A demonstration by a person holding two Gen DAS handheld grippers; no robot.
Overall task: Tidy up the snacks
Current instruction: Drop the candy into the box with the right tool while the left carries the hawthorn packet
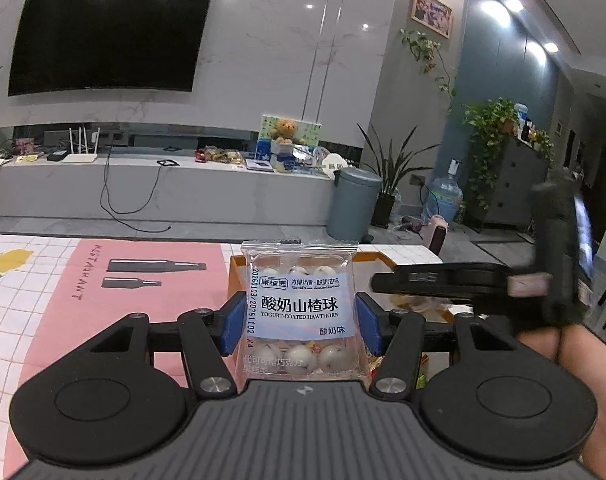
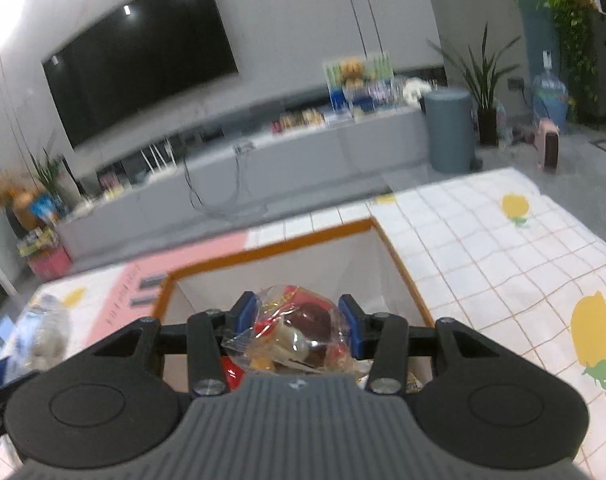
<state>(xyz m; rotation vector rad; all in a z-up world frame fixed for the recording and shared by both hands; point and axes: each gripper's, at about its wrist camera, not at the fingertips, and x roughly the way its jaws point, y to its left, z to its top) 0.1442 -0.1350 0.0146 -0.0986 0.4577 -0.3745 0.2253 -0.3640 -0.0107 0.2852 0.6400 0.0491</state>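
Observation:
My left gripper [image 1: 301, 322] is shut on a clear packet of yogurt-coated hawthorn balls [image 1: 301, 304], held upright between its blue pads. Behind it stands an orange-rimmed white box [image 1: 377, 258]. My right gripper [image 2: 299, 326] is shut on a crinkly clear packet with a brown and red snack [image 2: 299, 328], held over the orange-rimmed box [image 2: 271, 250]. More wrapped snacks [image 2: 411, 382] lie inside that box. The right gripper's black body [image 1: 443, 278] crosses the left wrist view above the box, with a hand [image 1: 555, 344] on it.
The table wears a checked cloth with yellow lemons [image 2: 593, 326] and a pink panel with bottle prints [image 1: 151, 268]. A blurred clear packet [image 2: 43, 332] shows at the left. Beyond the table edge are a TV wall, a low cabinet and a grey bin [image 1: 353, 204].

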